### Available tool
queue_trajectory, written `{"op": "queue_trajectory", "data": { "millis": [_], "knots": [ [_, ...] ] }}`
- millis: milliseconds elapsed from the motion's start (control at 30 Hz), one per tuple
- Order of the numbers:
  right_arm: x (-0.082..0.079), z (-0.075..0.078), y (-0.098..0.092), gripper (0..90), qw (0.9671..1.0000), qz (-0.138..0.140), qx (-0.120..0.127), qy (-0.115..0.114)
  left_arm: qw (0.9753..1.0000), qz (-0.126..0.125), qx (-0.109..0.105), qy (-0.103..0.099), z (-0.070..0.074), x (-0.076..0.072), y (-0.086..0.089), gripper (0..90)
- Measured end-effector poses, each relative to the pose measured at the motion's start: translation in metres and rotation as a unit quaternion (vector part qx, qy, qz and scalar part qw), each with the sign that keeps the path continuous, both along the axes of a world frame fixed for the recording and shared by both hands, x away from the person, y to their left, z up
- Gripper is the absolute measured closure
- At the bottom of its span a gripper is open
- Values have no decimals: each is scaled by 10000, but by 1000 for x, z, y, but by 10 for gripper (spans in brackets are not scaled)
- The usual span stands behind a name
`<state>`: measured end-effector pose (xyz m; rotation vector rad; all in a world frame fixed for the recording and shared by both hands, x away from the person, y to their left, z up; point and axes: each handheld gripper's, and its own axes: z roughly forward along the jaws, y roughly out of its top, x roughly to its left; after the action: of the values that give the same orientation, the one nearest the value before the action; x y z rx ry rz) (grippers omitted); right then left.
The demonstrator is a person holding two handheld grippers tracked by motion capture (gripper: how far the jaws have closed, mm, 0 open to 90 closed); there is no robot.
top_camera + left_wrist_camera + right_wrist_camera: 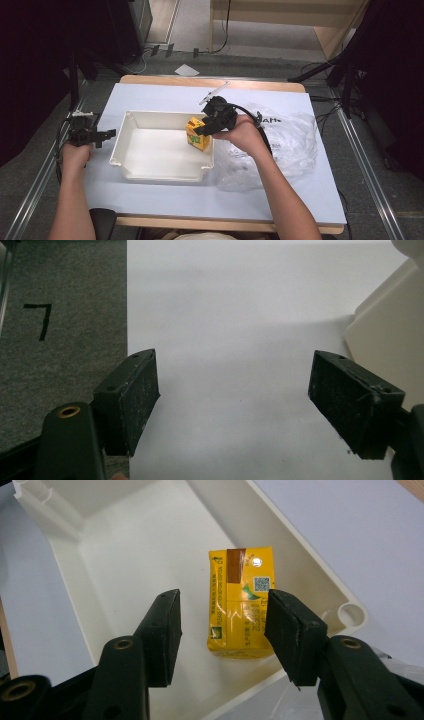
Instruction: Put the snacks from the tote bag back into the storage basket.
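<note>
A yellow drink carton [198, 133] stands upright inside the white plastic tray [150, 172], against its right wall. My right gripper [206, 128] hovers just above it, open. In the right gripper view the carton [242, 600] sits below and between the spread jaws of that gripper [223, 630], which do not touch it. My left gripper [106, 134] rests at the table's left edge, open, pointing toward the tray. The left gripper view shows my left gripper [232, 395] wide apart over bare white table, with the tray's corner [385, 335] at the right.
A crumpled clear plastic bag [285, 142] lies on the table right of the tray, under my right forearm. The white table top [165, 97] extends behind and in front of the tray. Grey floor [60, 340] borders the table's left edge.
</note>
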<state>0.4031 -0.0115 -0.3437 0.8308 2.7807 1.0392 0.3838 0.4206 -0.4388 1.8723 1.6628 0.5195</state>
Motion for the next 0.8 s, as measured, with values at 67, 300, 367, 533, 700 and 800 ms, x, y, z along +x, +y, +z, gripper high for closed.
{"op": "queue_trajectory", "data": {
  "millis": [67, 300, 367, 533, 700, 800],
  "knots": [
    [-3, -1, -1, 519, 10000, -24, 13, 15, 10000, 3, -13, 6, 0, 0, 0, 216],
    [-12, -5, -6, 558, 9999, 29, 137, 68, 10000, -7, 6, 22, 0, 0, 0, 216],
    [-15, -8, -7, 580, 9997, 41, 188, 117, 10000, 7, -3, 13, 0, 0, -1, 216],
    [-19, -17, -9, 697, 9991, 177, 253, 289, 10000, 1, 13, 16, 0, 0, 0, 216],
    [-22, -26, -8, 821, 9987, 336, 209, 314, 10000, -4, 30, 30, 0, 0, 0, 216],
    [-25, -31, -6, 900, 9989, 453, 79, 102, 10000, 22, 9, 6, 0, 0, 0, 216]
  ]
}}
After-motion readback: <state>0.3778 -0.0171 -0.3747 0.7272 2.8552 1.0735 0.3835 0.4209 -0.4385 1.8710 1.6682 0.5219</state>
